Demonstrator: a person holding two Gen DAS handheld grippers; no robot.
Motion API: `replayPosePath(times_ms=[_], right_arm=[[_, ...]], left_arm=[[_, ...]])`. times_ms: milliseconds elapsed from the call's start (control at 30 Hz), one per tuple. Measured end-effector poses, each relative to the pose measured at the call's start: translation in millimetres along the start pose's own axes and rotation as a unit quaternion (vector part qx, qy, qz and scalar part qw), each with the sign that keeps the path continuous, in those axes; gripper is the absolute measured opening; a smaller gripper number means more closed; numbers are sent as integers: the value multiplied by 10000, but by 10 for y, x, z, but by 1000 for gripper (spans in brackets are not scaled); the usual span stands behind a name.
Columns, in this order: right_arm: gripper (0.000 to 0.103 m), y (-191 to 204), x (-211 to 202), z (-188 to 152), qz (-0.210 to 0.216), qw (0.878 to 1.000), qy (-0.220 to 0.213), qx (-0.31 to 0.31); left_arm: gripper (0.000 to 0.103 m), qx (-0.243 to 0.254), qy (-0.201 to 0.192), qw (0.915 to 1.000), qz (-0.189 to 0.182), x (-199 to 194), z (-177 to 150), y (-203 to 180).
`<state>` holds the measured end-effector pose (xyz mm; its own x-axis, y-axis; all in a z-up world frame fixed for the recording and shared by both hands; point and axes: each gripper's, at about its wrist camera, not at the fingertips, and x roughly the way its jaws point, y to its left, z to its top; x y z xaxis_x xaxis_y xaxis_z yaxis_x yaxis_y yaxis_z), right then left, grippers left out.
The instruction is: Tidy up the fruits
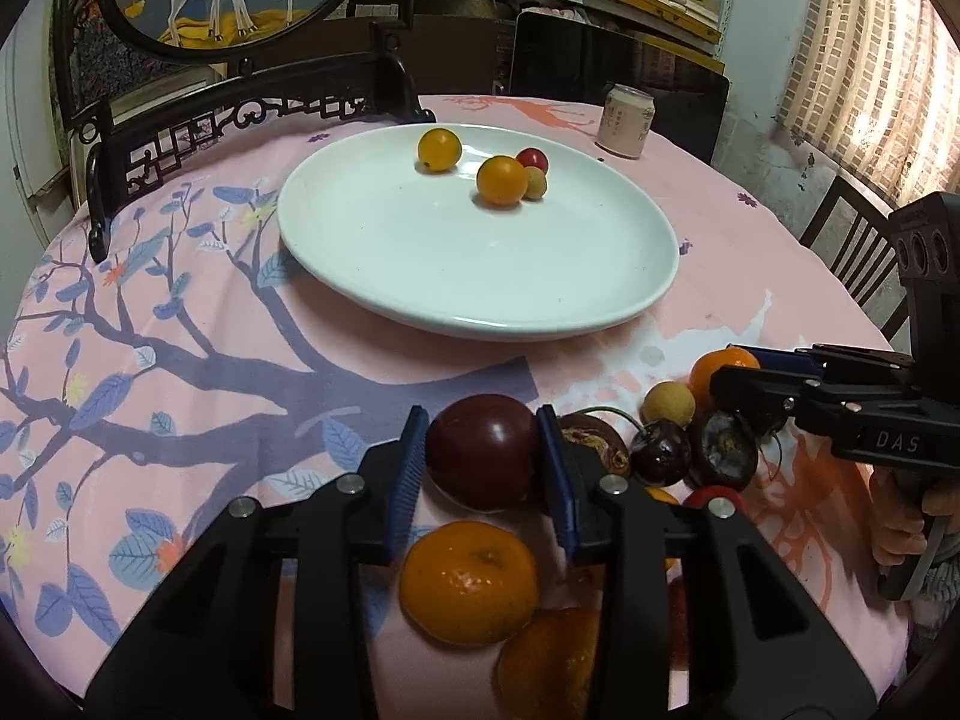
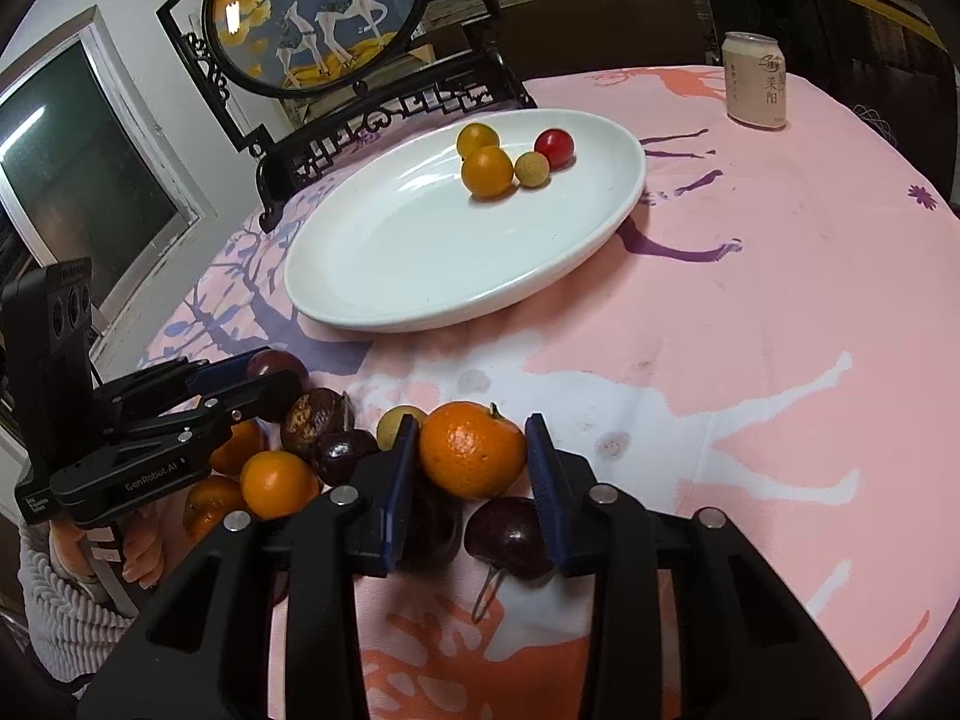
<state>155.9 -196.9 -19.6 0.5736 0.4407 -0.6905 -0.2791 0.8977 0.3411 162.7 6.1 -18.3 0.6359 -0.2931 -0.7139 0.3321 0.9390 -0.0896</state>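
Step in hand: two fruits are being picked from the loose heap on the near side of the counter (image 2: 750, 276), to be carried to the white plate (image 1: 456, 276), as is judged from the task.
Left tool (image 1: 483, 456): its blue pads are set against both flanks of a dark red plum (image 1: 483, 450); the plum appears to be gripped, though whether it has left the cloth cannot be told.
Right tool (image 2: 471, 450): a mandarin (image 2: 471, 450) is bracketed; one pad touches it, while a sliver of gap seems to remain at the other, so a firm hold cannot be confirmed.
Plate contents: two yellow-orange fruits, a small red one (image 1: 532, 160) and a pale round one are gathered at the far side; the near half is bare.
Next move: a straight lift is called for, so that neighbouring fruits are not rolled, followed by a forward carry over the near rim and a gentle release on the bare part.
Shown only by the left view: a second mandarin (image 1: 468, 579) lying under the left tool, and the person's hand on the right handle.
Shown only by the right view: a stemmed dark fruit (image 2: 510, 537) below the held mandarin, and the printing on the can (image 2: 754, 81).
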Motion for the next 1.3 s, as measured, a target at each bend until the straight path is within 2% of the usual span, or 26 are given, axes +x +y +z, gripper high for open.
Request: replayPosePath(times_ms=[167, 300, 433, 500, 533, 633, 733, 933, 1033, 1133, 1233, 1300], right_arm=[[36, -40, -221, 64, 71, 9988, -459, 180], [36, -7, -309, 291, 157, 9964, -793, 252], [38, 101, -55, 651, -1, 9970, -749, 179], [41, 108, 106, 722, -96, 9974, -684, 194], [44, 94, 147, 715, -167, 9970, -733, 199], [51, 59, 113, 668, -228, 9960, -863, 22], [52, -24, 48, 616, -217, 9957, -893, 121], [52, -11, -80, 382, -284, 9965, -787, 94], [59, -6, -190, 221, -365, 9962, -791, 76], [60, -60, -297, 91, -366, 9958, -814, 202], [60, -129, -384, 21, -367, 9948, -865, 390], [61, -168, -438, -24, -327, 9941, -900, 507]], left_arm=[[37, 7, -370, 9992, 115, -199, 64, -30], [37, -23, -640, 9978, 154, -297, 355, -33], [39, -226, -561, 9977, 291, -74, 654, 24], [45, -455, -544, 9967, 391, 55, 682, 82], [55, -523, -554, 9963, 407, 80, 668, 112], [58, -458, -553, 9960, 535, 78, 624, 179], [65, -583, -561, 9956, 472, 15, 585, 256], [67, -340, -618, 9956, 618, -123, 377, 180], [67, -254, -497, 9962, 662, -197, 199, 145], [68, -248, -460, 9963, 676, -327, 8, 134], [87, -263, -518, 9958, 704, -455, -145, 115], [88, -286, -523, 9958, 689, -528, -238, 113]])
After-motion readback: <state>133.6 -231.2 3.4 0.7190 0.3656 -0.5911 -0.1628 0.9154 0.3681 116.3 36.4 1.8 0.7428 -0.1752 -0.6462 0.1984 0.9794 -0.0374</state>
